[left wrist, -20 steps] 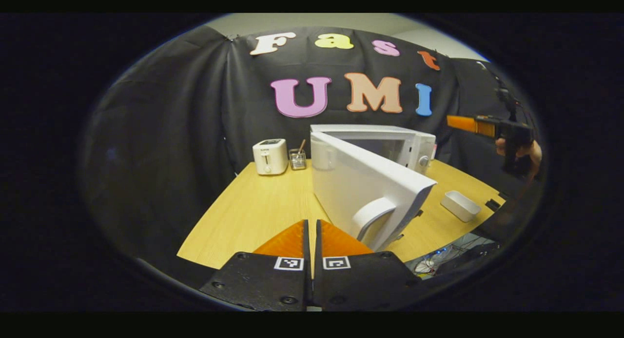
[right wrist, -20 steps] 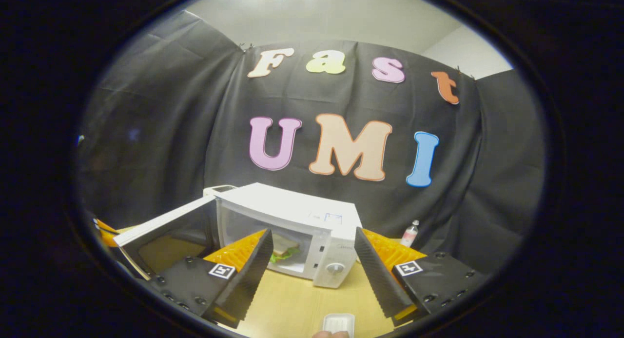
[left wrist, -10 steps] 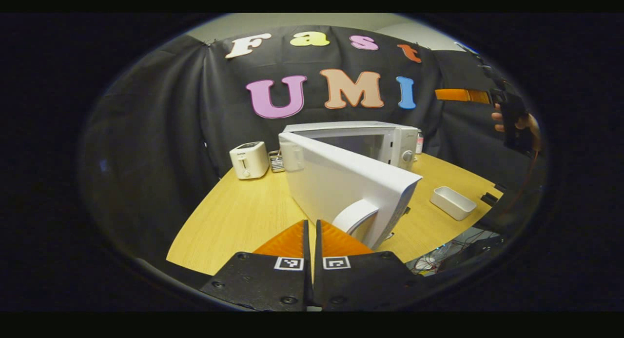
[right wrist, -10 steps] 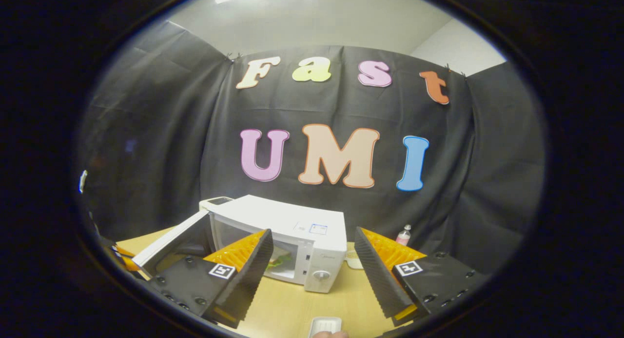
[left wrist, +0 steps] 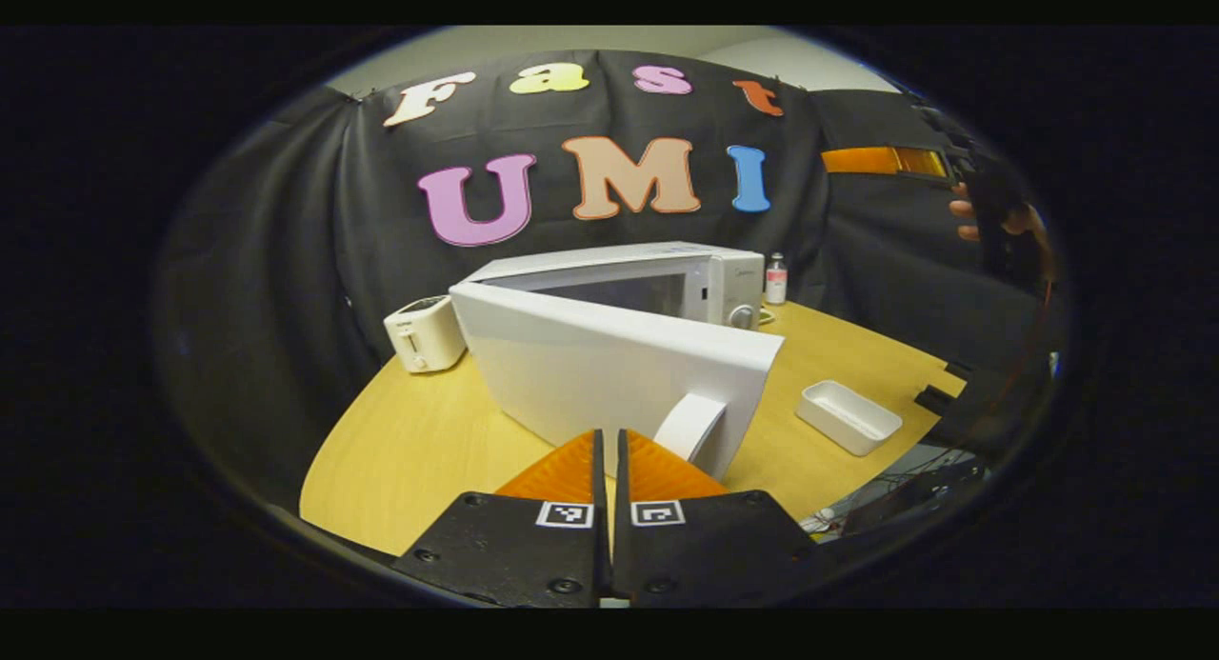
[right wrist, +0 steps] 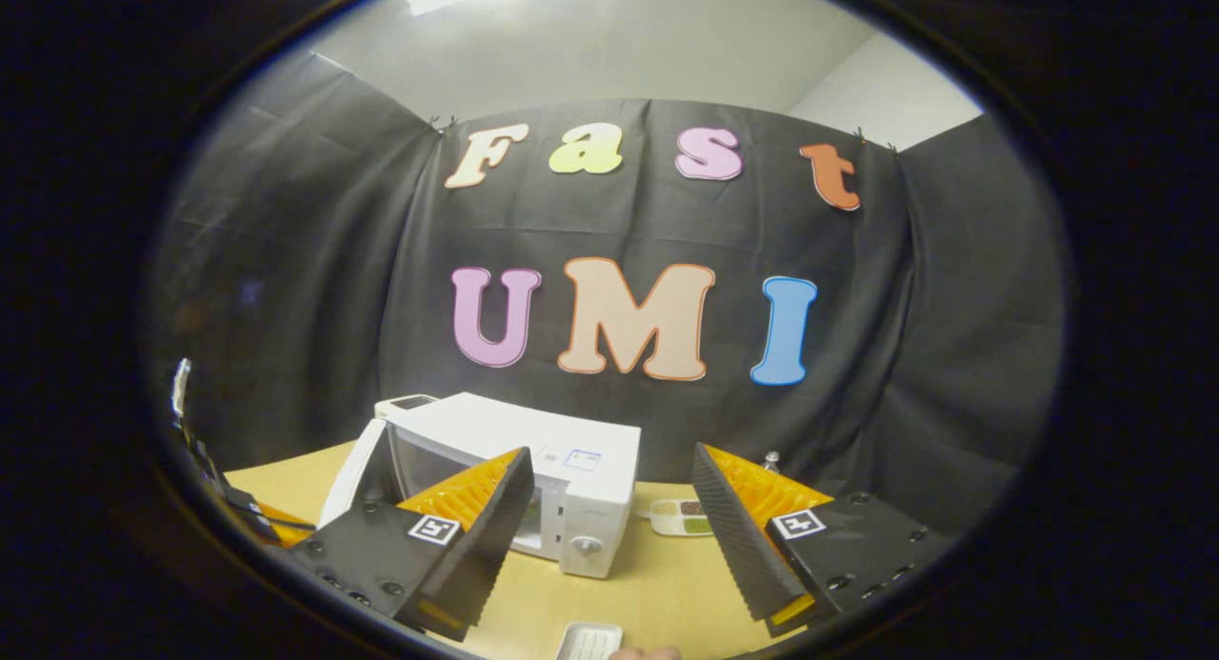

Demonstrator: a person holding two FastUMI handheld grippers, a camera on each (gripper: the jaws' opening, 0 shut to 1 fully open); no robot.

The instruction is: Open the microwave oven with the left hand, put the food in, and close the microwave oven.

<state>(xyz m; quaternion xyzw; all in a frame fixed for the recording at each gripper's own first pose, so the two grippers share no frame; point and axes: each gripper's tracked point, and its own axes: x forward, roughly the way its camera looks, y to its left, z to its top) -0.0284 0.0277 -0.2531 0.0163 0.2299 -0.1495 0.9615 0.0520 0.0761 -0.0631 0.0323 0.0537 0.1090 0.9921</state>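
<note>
Left gripper view: door [left wrist: 609,370] half open, swung out over front edge of worktop [left wrist: 409,441], long side running left to right, handle [left wrist: 688,427] just ahead of left hand-held gripper [left wrist: 606,450], fingers together, nearer one.

Right gripper view: microwave [right wrist: 533,470] low and left, right hand-held gripper [right wrist: 609,508] apart, holding nothing, raised high. Food hidden.

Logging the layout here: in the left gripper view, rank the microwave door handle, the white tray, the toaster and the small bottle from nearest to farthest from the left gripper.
1. Door handle, just ahead, slightly right of the left gripper.
2. White tray, right.
3. Toaster, far left.
4. Bottle, back right by the cloth.
</note>
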